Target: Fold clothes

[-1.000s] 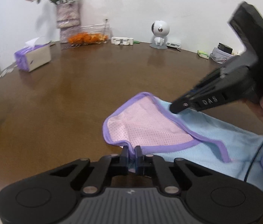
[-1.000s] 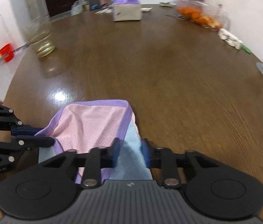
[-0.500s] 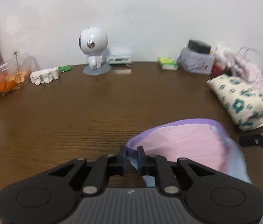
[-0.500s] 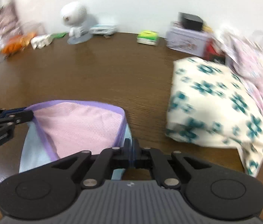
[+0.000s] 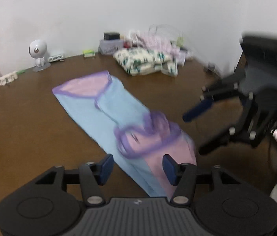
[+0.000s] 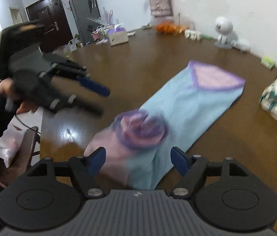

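Lying in a long narrow strip across the brown table [image 5: 30,129], our blue garment [image 5: 107,110] shows its pink lining at the far end and a bunched purple-trimmed lump nearer us — likely so another fold can shorten it. Our left claw [image 5: 136,166] and right claw [image 6: 138,160] hover wide open, holding nothing. A folded flowered cloth [image 5: 146,63] sits well beyond.
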`<state>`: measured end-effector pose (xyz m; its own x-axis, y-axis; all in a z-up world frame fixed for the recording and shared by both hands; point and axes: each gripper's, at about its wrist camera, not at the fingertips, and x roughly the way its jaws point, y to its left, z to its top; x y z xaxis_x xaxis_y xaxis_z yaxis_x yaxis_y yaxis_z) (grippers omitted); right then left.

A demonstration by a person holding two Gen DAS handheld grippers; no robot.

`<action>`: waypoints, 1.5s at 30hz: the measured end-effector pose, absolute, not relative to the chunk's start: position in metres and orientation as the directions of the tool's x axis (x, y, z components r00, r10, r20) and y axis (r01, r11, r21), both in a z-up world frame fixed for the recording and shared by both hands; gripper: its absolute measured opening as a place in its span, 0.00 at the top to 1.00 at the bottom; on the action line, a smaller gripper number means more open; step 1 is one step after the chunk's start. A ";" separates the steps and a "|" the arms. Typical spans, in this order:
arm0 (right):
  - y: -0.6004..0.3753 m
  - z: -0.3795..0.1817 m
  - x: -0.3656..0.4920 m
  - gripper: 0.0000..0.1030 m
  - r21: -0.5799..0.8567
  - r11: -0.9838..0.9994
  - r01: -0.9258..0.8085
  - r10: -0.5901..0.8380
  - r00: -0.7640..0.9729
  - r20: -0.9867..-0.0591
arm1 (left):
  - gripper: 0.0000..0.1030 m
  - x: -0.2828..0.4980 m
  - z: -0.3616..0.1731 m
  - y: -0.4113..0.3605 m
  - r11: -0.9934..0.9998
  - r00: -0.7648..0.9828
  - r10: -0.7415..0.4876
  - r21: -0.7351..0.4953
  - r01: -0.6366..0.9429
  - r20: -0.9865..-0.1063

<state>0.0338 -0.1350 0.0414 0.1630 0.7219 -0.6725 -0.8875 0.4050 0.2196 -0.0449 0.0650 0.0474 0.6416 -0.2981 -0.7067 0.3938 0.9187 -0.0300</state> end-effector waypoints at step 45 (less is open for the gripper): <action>-0.140 0.001 0.004 0.94 0.317 0.698 -0.642 0.651 0.386 -0.653 | 0.91 -0.048 0.012 0.072 0.918 0.613 -0.346 -0.122 0.377 -0.711</action>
